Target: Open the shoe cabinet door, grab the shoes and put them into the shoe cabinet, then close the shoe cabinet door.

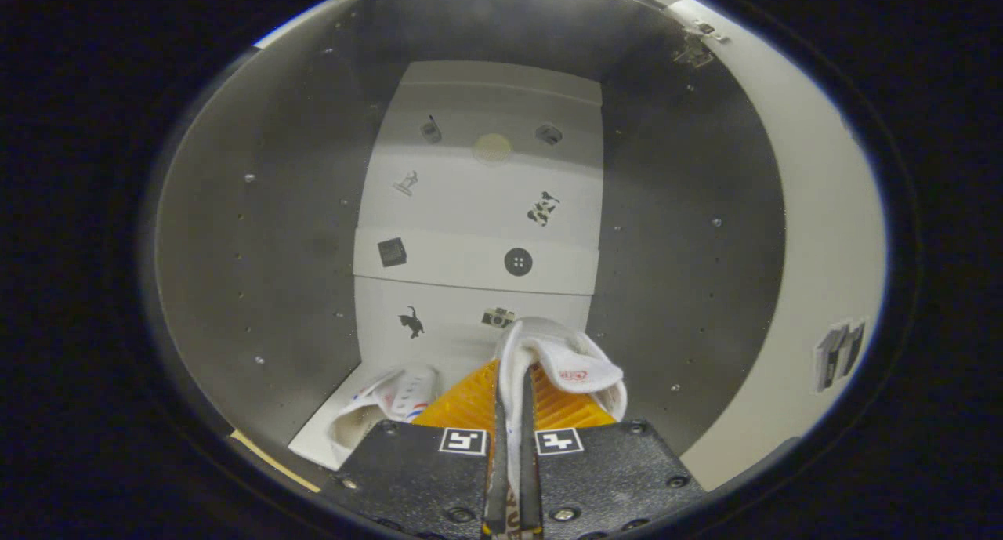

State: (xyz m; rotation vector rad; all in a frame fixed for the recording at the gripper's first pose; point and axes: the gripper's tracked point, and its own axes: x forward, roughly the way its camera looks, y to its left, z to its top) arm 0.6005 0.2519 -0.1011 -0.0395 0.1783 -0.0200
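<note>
I am looking into the shoe cabinet (274, 234), with its grey side walls around me and its white back panel (478, 219) straight ahead. My gripper (513, 371) is shut on the edge of a white shoe (576, 367) with a red mark, pinching its thin rim between both fingers inside the cabinet. A second white shoe (392, 403) with red and blue stripes lies on the cabinet floor (321, 438), just left of my fingers. The cabinet door (823, 250) stands open on the right.
Small dark stickers dot the back panel. A metal hinge (693, 46) sits at the top right where the door meets the cabinet wall. Rows of small shelf-pin holes run down both grey walls.
</note>
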